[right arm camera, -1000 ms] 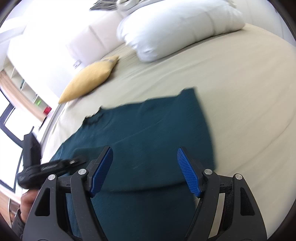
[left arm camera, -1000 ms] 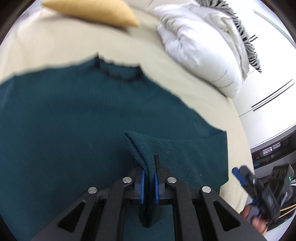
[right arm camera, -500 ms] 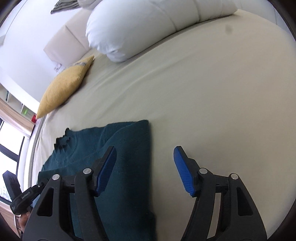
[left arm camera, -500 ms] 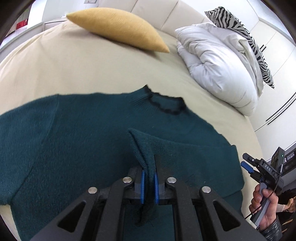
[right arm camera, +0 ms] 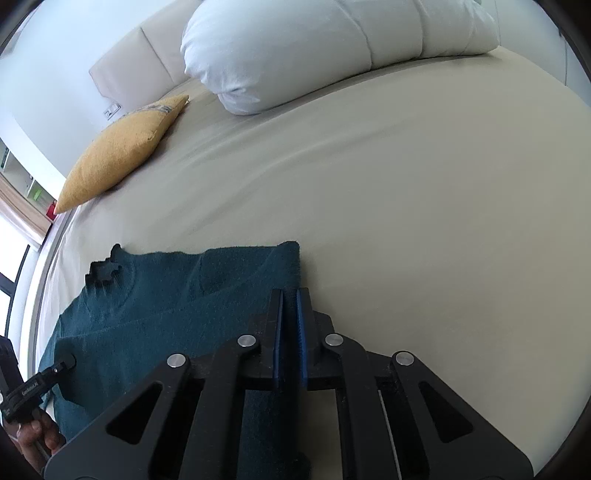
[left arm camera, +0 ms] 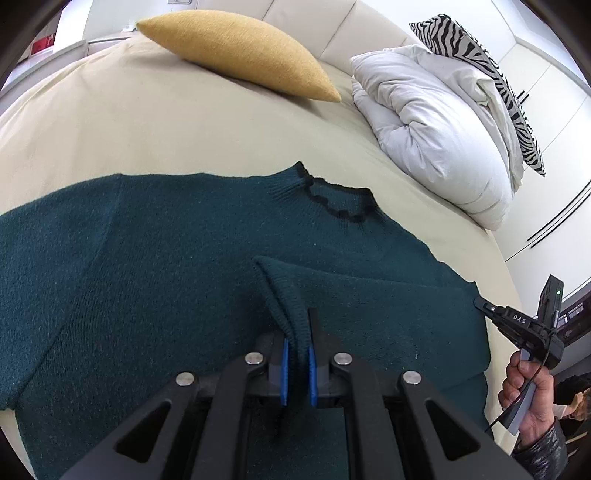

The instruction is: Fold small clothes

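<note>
While the left claw [left arm camera: 296,354] is closed on a raised fold of the teal sweater [left arm camera: 155,266], pinching the knit between its blue pads, the right claw [right arm camera: 289,325] has just been closing and its jaws now stand almost together at the sweater's folded edge. In the right wrist view I cannot tell with certainty whether cloth is caught between these pads, because the narrow gap looks dark and the edge of the garment lies just beside it. The sweater lies flat on the beige bed [left arm camera: 166,122], with one side already folded over the body, so that a straight folded edge runs across the front. Seen from the left wrist, a hand [left arm camera: 528,398] at the right border holds the handle of the right claw, whose tip reaches the sweater's side edge. In the right wrist view, the left claw [right arm camera: 68,362] shows at the left border, touching the sweater. Farther away is the collar [left arm camera: 332,199] with its dark scalloped trim, pointing toward the head of the bed. Beyond it, well apart from the sweater, lie a yellow cushion [left arm camera: 240,55] and a white folded duvet [left arm camera: 436,122], and a zebra-striped pillow [left arm camera: 480,66] leans behind the duvet against the pale headboard [left arm camera: 332,33].
</note>
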Action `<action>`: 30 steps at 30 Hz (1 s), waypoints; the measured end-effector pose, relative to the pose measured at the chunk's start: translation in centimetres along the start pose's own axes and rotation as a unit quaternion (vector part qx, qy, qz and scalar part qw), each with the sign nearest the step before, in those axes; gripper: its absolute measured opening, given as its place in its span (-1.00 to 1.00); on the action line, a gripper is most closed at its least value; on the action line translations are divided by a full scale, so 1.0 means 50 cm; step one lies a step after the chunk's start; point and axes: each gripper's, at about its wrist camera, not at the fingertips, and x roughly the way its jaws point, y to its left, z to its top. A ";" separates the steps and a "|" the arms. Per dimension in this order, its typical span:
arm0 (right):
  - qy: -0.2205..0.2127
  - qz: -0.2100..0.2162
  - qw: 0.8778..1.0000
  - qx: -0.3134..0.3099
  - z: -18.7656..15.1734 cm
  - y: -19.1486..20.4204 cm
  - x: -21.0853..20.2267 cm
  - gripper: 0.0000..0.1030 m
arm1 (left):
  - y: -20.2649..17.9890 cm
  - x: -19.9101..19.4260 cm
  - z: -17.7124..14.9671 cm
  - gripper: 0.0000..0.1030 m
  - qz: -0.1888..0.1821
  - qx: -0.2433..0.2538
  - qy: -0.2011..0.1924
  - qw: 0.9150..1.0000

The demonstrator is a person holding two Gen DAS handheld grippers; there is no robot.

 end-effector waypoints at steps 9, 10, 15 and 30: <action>0.025 0.001 0.999 0.021 -0.019 -0.021 0.002 -0.68 | 0.008 0.033 -0.004 -0.77 0.023 0.008 0.013 1.000; 0.024 0.008 0.999 0.019 -0.026 -0.017 -0.014 -0.61 | 0.007 0.033 -0.004 -0.77 0.024 0.008 0.013 1.000; 0.040 -0.007 0.998 -0.049 -0.085 0.043 -0.047 0.17 | 0.006 0.032 -0.005 -0.76 0.025 0.013 0.013 1.000; 0.028 -0.028 0.997 -0.068 -0.119 0.071 -0.061 -0.87 | 0.011 0.015 -0.005 -0.81 0.033 0.020 0.005 0.999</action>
